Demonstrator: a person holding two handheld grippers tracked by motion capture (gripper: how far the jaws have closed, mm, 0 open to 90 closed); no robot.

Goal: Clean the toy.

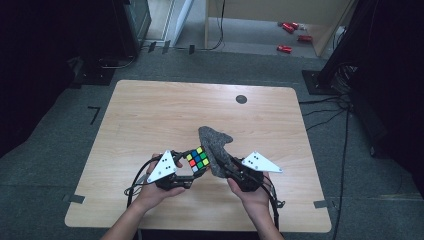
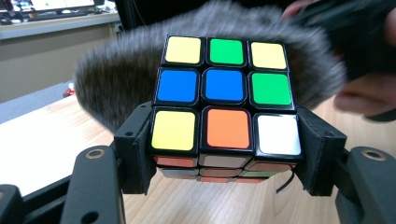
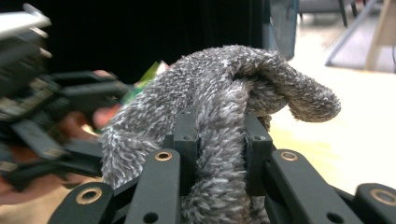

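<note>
Right now you have the puzzle cube (image 2: 224, 100) clamped between the left tongs (image 2: 227, 161), its lowest layer squeezed from both sides by the jaws, and it sits lifted a little above the table (image 1: 150, 110) near the front edge. Your right tongs (image 3: 219, 144) are closed on a bunched fold of the grey fuzzy cloth (image 3: 224, 112), and the cloth stands up just behind and beside the cube, touching its far side as seen from the left gripper view. In the high view the cube (image 1: 198, 159) and the cloth (image 1: 216, 147) meet between your two hands, left tongs (image 1: 187, 167) and right tongs (image 1: 227, 167) close together.

The step in hand looks like wiping the cube with the cloth: one hand steadies, the other rubs. The top face shows uncovered, so the next move probably calls for dragging the cloth across that face while you keep the left grip firm. Since only the bottom layer is pinched, push gently, or the upper layers may twist or the cube may slip out.
</note>
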